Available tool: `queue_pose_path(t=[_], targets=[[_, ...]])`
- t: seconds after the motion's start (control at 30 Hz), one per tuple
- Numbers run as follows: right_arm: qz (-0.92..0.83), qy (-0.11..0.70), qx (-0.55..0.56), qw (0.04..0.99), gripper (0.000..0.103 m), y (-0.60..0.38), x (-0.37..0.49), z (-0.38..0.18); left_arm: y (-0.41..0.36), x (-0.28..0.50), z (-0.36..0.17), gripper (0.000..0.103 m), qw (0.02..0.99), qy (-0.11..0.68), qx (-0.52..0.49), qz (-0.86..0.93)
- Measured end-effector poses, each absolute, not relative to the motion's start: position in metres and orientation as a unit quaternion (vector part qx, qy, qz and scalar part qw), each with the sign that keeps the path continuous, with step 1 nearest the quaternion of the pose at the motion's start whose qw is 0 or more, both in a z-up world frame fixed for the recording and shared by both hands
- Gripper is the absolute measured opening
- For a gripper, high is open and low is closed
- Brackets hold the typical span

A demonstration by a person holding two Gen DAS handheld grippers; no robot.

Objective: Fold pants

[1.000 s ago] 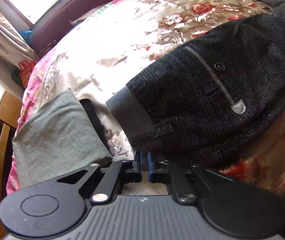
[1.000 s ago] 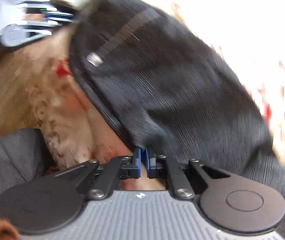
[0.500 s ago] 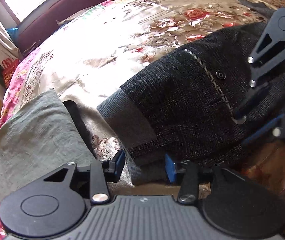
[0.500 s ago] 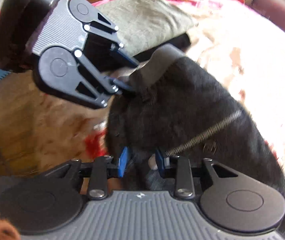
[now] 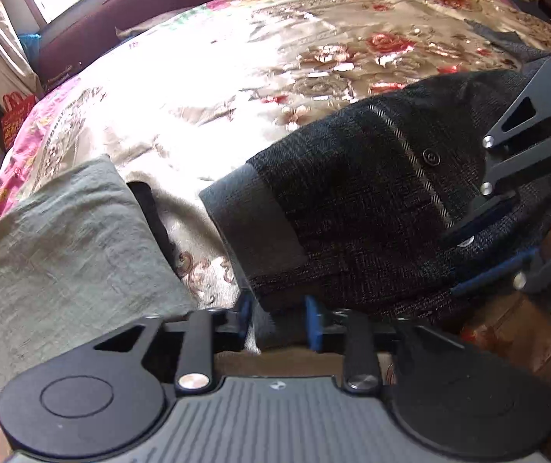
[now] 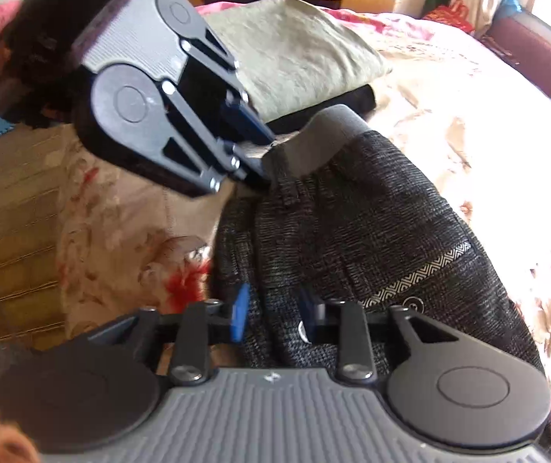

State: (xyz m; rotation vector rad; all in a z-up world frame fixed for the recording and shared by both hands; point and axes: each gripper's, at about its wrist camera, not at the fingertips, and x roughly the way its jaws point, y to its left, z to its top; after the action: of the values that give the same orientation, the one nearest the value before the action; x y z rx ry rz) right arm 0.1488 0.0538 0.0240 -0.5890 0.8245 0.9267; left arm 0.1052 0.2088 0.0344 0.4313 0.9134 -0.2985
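Item: dark grey woven pants [image 5: 360,208], folded on floral bedspread [image 5: 205,88]. Left tongs [image 5: 277,322] and right tongs [image 6: 271,318], just opened, part-open astride the pants' near edge. Step: releasing fold; next, probably regrip for another fold.

one dark pants [image 5: 372,208], two folded garments [image 5: 70,239], two grippers [image 5: 277,322].

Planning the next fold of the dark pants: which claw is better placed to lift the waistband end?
Probably the left claw: its open jaws straddle the grey waistband corner of the dark pants. The right claw sits further along, by the pocket button.
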Motion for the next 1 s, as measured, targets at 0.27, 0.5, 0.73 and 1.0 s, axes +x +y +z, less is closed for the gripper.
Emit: queue_pose_path(t=[0.27,0.5,0.73,1.0], targets=[[0.404,0.384,-0.269,0.786,0.015,0.069,0.162,0.006,0.209,0.122,0.022,0.044,0.864,0.441,0.193,-0.147],[0.428,0.416,-0.202,0.776,0.008,0.06,0.177,0.036,0.226,0.117,0.036,0.018,0.862,0.458,0.165,-0.138],[0.426,0.439,-0.157,0.775,0.007,0.041,0.18,0.06,0.227,0.116,0.041,0.051,0.873,0.431,0.162,-0.159],[0.416,0.465,-0.098,0.775,0.007,0.03,0.196,0.076,0.231,0.101,0.061,0.06,0.869,0.443,0.133,-0.179]])
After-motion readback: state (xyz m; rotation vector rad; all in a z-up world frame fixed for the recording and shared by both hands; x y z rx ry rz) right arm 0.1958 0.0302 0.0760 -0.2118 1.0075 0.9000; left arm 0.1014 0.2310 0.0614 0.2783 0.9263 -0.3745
